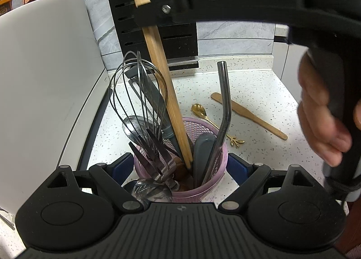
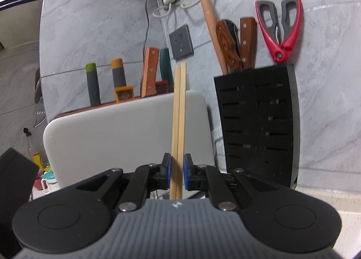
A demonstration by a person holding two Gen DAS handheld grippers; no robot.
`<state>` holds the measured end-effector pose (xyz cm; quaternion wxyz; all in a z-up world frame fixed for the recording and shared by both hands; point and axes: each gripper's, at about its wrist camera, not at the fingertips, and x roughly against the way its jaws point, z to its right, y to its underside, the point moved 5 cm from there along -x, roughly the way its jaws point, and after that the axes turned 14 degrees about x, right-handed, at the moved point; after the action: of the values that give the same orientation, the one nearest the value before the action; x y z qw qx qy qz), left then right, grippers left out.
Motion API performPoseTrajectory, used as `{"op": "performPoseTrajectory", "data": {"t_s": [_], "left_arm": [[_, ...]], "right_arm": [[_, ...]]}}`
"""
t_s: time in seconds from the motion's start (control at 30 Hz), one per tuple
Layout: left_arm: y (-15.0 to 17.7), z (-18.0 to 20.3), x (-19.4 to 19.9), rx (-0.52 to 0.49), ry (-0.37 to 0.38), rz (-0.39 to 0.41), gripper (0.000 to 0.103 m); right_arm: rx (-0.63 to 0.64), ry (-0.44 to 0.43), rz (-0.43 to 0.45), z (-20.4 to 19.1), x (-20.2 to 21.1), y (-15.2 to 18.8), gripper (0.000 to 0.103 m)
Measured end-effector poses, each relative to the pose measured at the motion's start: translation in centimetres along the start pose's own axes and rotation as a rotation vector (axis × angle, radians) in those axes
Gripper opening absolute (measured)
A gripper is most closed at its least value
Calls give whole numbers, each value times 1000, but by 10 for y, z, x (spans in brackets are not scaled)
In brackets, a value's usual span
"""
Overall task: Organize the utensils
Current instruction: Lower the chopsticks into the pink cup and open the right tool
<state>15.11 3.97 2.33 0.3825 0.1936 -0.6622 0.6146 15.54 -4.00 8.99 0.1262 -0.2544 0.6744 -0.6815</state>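
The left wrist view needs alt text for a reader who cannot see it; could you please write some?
The left gripper clasps a pink mesh holder of utensils while the right gripper lowers a pair of wooden chopsticks into it. A gold spoon and a wooden spatula lie on the speckled counter behind.

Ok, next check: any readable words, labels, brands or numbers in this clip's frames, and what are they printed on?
"DAS": raised grey letters on the black body of the right gripper, seen from the left wrist.
Orange package at the left edge: printing too blurred to read.
Orange and red tags behind the cutting board: marks unreadable.
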Motion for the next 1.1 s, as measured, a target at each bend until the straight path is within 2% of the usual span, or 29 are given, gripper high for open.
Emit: {"op": "performPoseTrajectory", "data": {"t_s": [0.27,0.57,0.63,0.67,0.77,0.83,1.0,1.1], "left_arm": [[-1,0,0,1,0,0,102],[0,-1,1,0,1,0,103],[-1,-1,0,1,1,0,103],[-1,-1,0,0,1,0,102],[-1,0,0,-10,-3,1,102],[-2,0,-1,-4,-3,0,102],[-5,2,-3,-3,-1,0,102],[-4,1,-2,-3,-1,0,102]], "right_arm": [[-52,-93,-102,2,11,11,8],[-7,-148,-192,-12,12,28,8],[11,-170,-234,-16,11,32,8],[19,-185,-258,-18,9,34,0],[36,-217,-355,-24,2,45,0],[14,-228,-368,-21,-1,48,0],[19,-237,-338,-17,3,38,1],[39,-231,-349,-15,6,31,7]]}}
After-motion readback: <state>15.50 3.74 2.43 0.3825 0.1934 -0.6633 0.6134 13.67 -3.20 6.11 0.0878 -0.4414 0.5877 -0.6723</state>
